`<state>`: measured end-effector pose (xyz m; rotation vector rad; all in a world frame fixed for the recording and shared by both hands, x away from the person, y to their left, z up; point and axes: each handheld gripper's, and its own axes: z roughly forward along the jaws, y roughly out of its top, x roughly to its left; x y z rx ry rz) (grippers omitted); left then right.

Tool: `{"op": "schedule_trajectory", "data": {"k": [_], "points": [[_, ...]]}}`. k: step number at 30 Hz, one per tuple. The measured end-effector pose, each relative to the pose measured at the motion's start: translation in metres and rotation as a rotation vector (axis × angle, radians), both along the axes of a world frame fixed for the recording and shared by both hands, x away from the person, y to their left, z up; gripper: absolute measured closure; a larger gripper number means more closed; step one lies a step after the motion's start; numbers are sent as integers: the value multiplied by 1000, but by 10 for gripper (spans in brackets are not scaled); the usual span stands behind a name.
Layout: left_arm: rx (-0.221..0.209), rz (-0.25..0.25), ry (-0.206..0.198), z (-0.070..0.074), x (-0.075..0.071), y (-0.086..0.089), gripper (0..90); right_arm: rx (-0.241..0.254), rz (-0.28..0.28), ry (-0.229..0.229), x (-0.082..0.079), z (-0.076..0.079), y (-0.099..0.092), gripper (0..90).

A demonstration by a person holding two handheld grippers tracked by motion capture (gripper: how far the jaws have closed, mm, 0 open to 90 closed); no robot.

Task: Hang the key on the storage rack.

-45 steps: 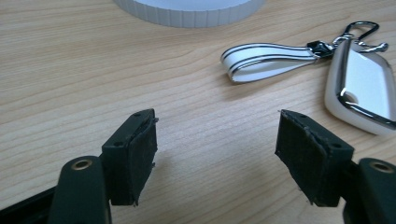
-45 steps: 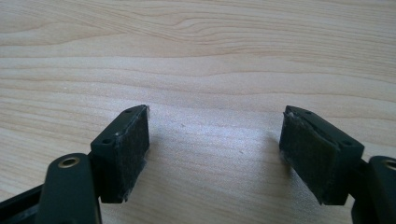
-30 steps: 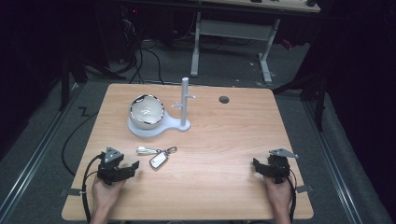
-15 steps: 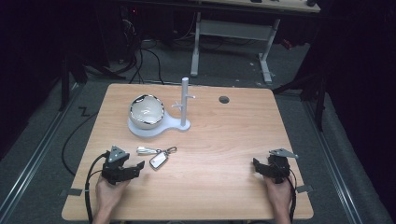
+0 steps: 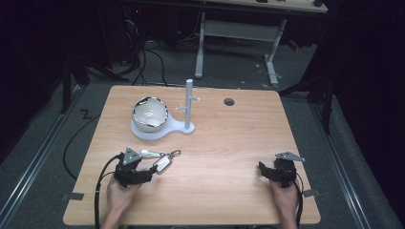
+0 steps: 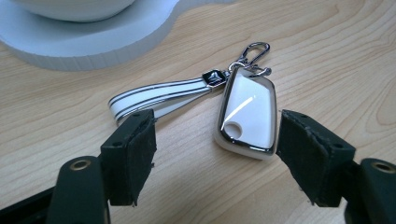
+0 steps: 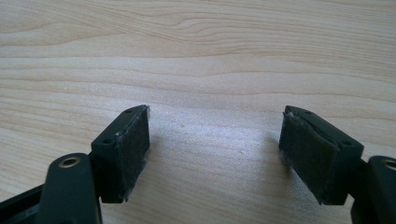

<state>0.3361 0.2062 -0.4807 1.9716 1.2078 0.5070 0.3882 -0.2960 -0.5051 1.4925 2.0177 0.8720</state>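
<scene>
Left gripper jaws spread wide, low over the table, holding nothing; white key fob with chrome rim lies flat between the two pads, closer to the right pad, looks just short of touching it, can't tell for sure. Fob's striped white strap runs off to the left, its looped end just beyond the left pad; silver clasp at the fob's far end. In the high view the left gripper sits near-left on the table, key fob right at its tips. Past the fob, white stand base carrying a chrome-rimmed bowl and a white post with small pegs; nothing between gripper and fob. Right gripper also wide open, empty, bare wood between the pads; in the high view it rests near-right, well apart from the fob.
</scene>
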Motion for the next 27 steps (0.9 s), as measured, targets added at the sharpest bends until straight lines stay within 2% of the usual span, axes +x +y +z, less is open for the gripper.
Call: {"op": "schedule_trajectory", "data": {"k": [19,27], "points": [[9,-40,4,-9,14,-25,331,-1,1,-1,0,0,0,246],[49,-64,5,-10,24,-38,342,-1,1,-1,0,0,0,246]]}}
